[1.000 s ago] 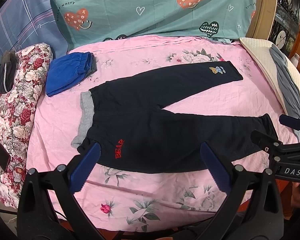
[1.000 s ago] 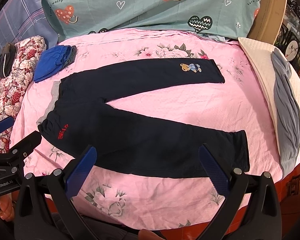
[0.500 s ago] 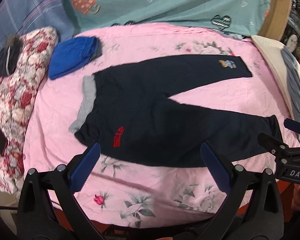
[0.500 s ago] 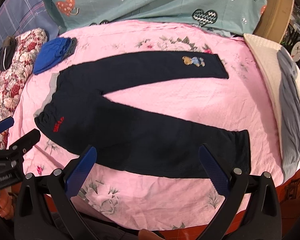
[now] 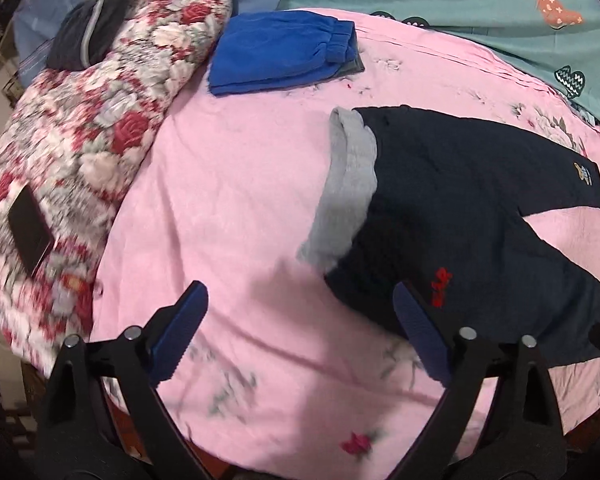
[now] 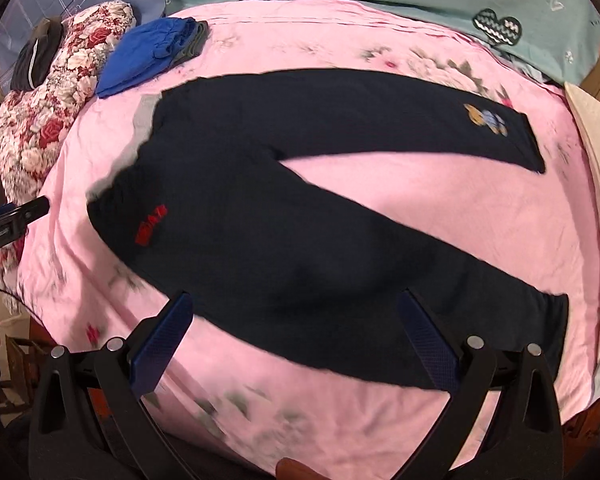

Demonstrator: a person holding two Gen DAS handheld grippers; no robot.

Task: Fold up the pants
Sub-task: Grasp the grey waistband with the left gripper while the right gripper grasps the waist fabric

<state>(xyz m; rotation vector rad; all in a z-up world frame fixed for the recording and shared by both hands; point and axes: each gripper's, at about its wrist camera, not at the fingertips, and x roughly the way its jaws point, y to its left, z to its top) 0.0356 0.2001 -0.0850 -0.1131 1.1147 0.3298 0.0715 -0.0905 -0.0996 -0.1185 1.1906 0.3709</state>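
Observation:
Dark navy pants point(image 6: 300, 216) lie flat on the pink bedsheet, legs spread in a V toward the right, grey waistband point(image 5: 348, 184) at the left, red lettering point(image 6: 150, 230) near the hip, a bear patch point(image 6: 486, 120) on the far leg. My left gripper point(image 5: 300, 332) is open and empty, above the sheet just left of the waistband's near corner. My right gripper point(image 6: 296, 336) is open and empty, over the near edge of the near leg. The left gripper also shows in the right wrist view point(image 6: 8, 224) at the left edge.
Folded blue clothes point(image 5: 284, 52) lie at the bed's far left. A floral quilt point(image 5: 80, 128) with a phone point(image 5: 30, 232) and a dark pouch point(image 5: 86, 36) on it lies along the left side. A teal pillow point(image 5: 480, 8) lies behind; a cream pad point(image 6: 596, 152) at the right.
Both grippers have swung left and moved closer to the bed. The left one now faces the waistband end and the quilt; the right one sits nearer the near leg. The pants have not moved.

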